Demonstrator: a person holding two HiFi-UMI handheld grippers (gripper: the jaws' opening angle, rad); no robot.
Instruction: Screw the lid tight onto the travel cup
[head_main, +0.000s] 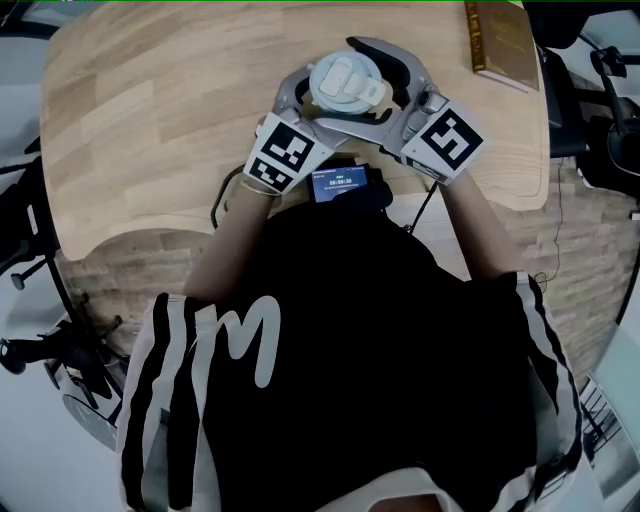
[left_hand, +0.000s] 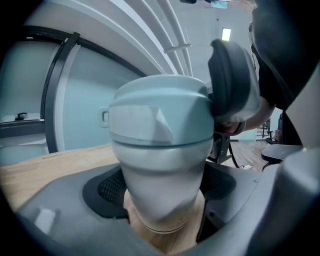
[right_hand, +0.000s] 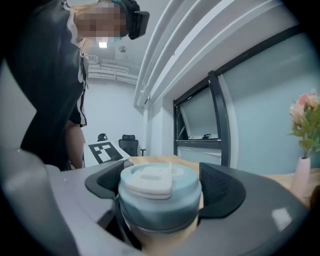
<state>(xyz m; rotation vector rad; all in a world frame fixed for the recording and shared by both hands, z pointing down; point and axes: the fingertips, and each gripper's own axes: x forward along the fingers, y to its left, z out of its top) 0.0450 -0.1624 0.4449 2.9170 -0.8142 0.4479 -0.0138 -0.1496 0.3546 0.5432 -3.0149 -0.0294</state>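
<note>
A pale blue-grey travel cup (left_hand: 165, 200) stands on the wooden table (head_main: 150, 120) near its front edge. Its lid (head_main: 343, 83) with a white flip cap sits on top. My left gripper (left_hand: 162, 192) is shut on the cup's lower body, one meshed pad on each side. My right gripper (right_hand: 160, 187) comes in level from the right and is shut on the lid (right_hand: 160, 192), its dark pads against the lid's sides. One right finger (left_hand: 232, 82) shows beside the lid in the left gripper view. In the head view both grippers, left (head_main: 322, 108) and right (head_main: 372, 85), wrap the cup.
A brown book (head_main: 500, 40) lies at the table's far right corner. A small black device with a lit screen (head_main: 340, 185) sits at the front edge, below the grippers, with cables hanging. A vase of pink flowers (right_hand: 302, 175) stands to the right.
</note>
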